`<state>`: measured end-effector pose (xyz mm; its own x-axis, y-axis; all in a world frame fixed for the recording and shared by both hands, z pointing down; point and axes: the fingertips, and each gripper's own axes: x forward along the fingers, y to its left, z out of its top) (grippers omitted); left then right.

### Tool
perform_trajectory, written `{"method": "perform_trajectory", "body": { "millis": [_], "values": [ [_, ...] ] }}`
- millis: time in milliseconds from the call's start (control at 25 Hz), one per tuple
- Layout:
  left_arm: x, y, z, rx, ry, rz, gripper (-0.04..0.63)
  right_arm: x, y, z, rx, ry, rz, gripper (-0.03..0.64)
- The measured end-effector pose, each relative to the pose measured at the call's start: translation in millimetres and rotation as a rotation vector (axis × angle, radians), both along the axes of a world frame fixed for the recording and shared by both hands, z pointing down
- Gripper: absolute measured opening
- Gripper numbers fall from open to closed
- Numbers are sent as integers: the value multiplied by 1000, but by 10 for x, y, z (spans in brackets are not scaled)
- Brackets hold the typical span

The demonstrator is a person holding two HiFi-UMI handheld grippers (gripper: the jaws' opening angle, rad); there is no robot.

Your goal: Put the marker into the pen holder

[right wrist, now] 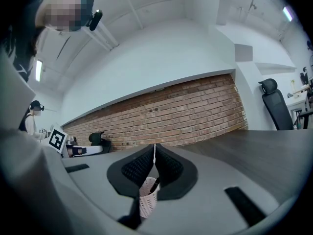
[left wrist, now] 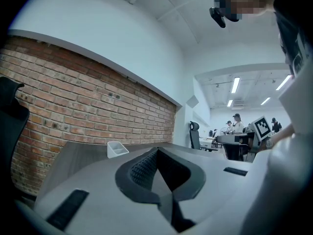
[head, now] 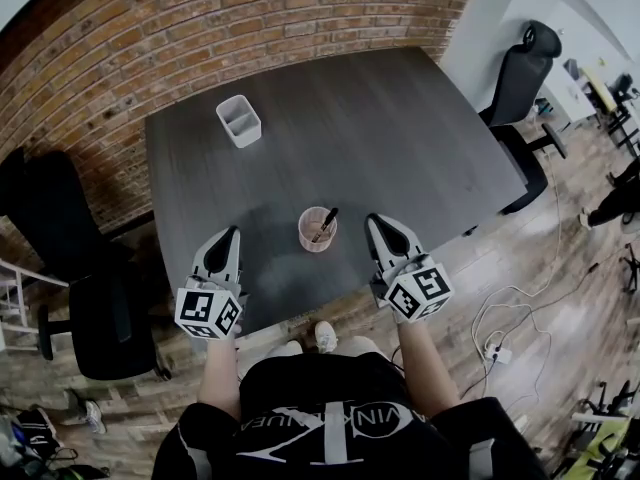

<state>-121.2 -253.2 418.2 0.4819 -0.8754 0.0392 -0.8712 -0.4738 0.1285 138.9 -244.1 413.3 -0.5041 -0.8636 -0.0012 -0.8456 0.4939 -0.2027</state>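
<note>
Marker [head: 326, 223], head view: stands tilted inside the pen holder [head: 312, 242], with its upper end above the rim.
Pen holder, head view: a round cup on the dark table [head: 420, 138], near the front edge. It sits between the two grippers and apart from both.
White container [head: 245, 136], head view: a rectangular tray split into two compartments by one wall. It stands well apart from the pen holder, toward the brick wall [head: 120, 58].
Left gripper [head: 232, 234], head view: held level at the front edge of the table, left of the pen holder.
Right gripper [head: 374, 220], head view: held level at the front edge of the table, right of the pen holder.
Jaws, left gripper view: the tips meet and grip nothing.
White container, left gripper view: on the table beyond the jaws, up and to the left of the tips.
Jaws, right gripper view: pressed together with only a hairline slit between the pads, clamped on nothing.
Pen holder, right gripper view: visible low in the notch behind the closed tips, with the dark marker leaning in it. It is beyond the jaws and not gripped.
Count: one marker, one pen holder, one white container with two compartments, two grippers.
</note>
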Motion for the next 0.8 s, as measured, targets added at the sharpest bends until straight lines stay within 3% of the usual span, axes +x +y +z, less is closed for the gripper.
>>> {"method": "perform_trajectory", "body": {
  "millis": [800],
  "values": [
    [37, 29, 26, -11, -1, -3, 14, 67, 30, 56, -15, -9, 4, 29]
  ]
}}
